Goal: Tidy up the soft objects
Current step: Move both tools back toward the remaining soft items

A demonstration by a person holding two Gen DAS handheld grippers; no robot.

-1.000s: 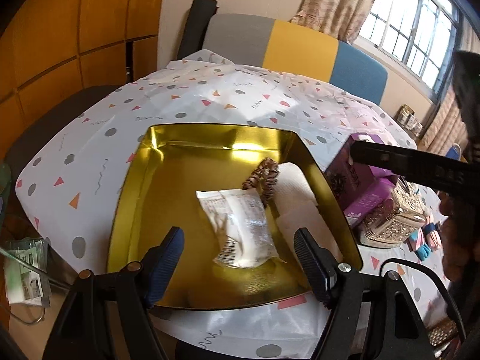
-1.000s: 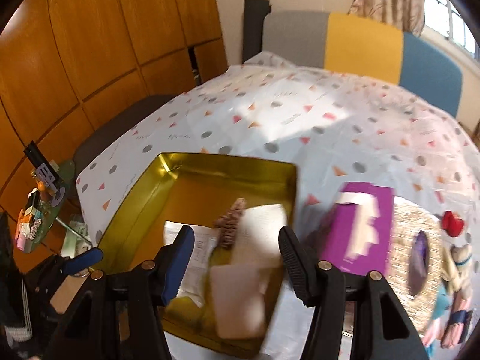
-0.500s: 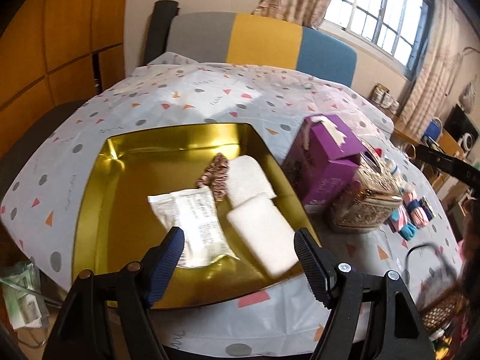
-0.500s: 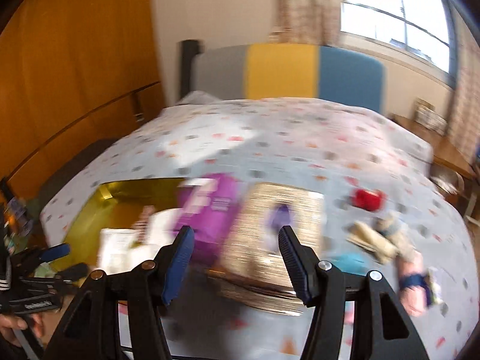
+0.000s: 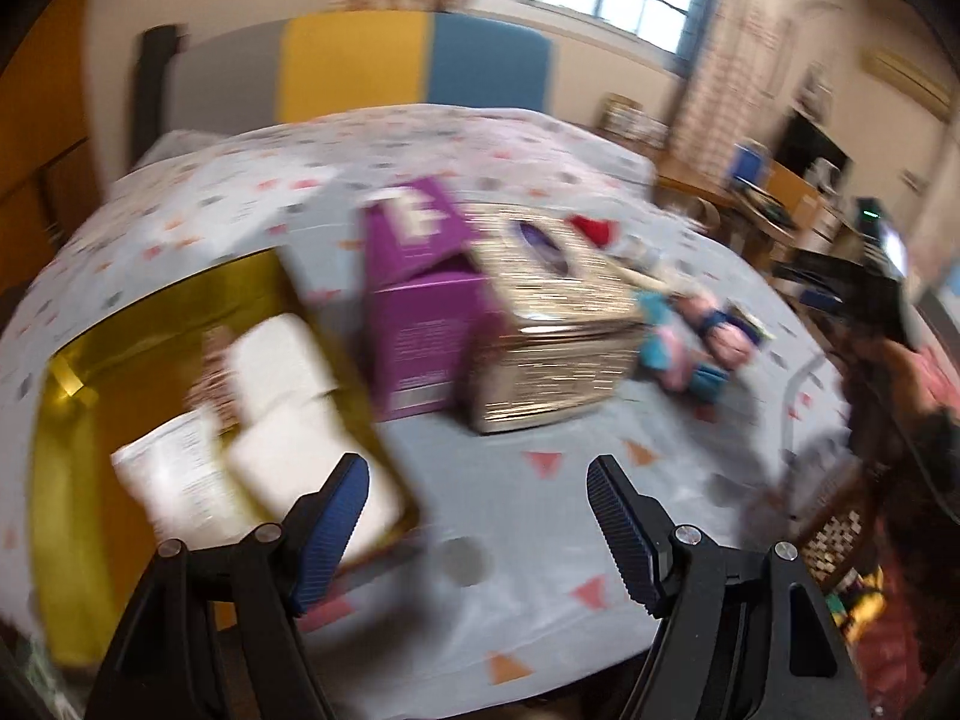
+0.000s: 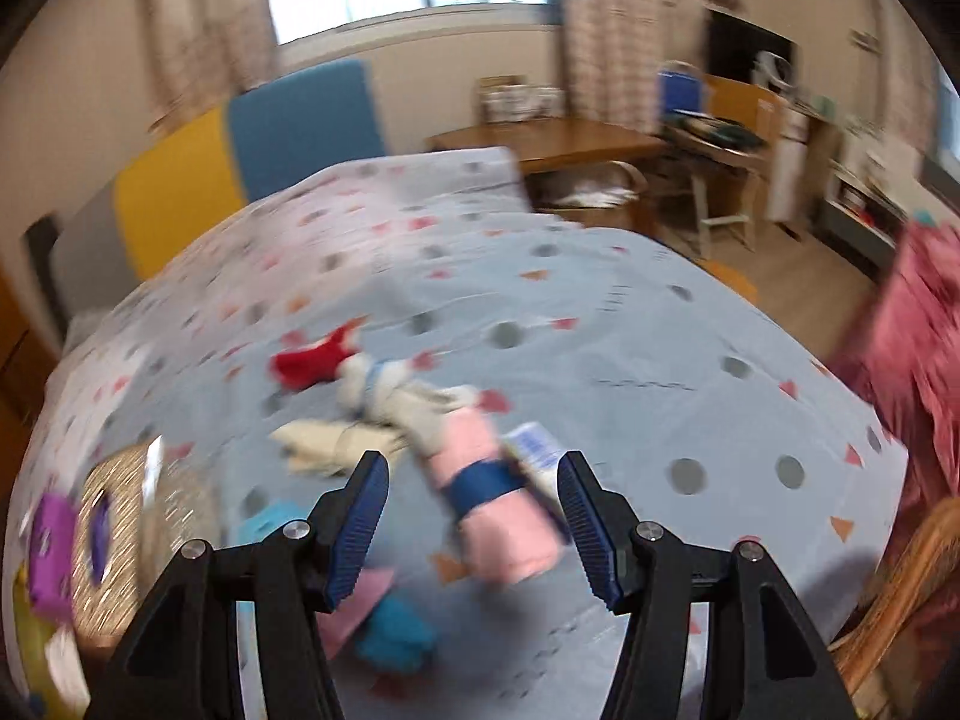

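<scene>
Both views are motion-blurred. My left gripper (image 5: 477,516) is open and empty above the patterned cloth, just right of the gold tray (image 5: 66,444), which holds white pads (image 5: 282,360) and a white packet (image 5: 174,486). My right gripper (image 6: 471,519) is open over a pile of soft things: a pink roll with a blue band (image 6: 498,498) lies below its jaws, untouched, with a red piece (image 6: 309,363), cream pieces (image 6: 336,441) and a teal piece (image 6: 396,630) around it. The same pile (image 5: 690,336) shows at the right of the left wrist view.
A purple box (image 5: 420,300) and a glittery gold tissue box (image 5: 558,336) stand between tray and pile. A striped grey, yellow and blue headboard (image 5: 360,72) is at the back. A wooden desk (image 6: 558,144), chairs and a pink cloth (image 6: 912,336) lie beyond the right edge.
Both grippers have swung right. The left view went from over the gold tray to the cloth beside it; the right view went from the tray, past the boxes, to the pile of soft things.
</scene>
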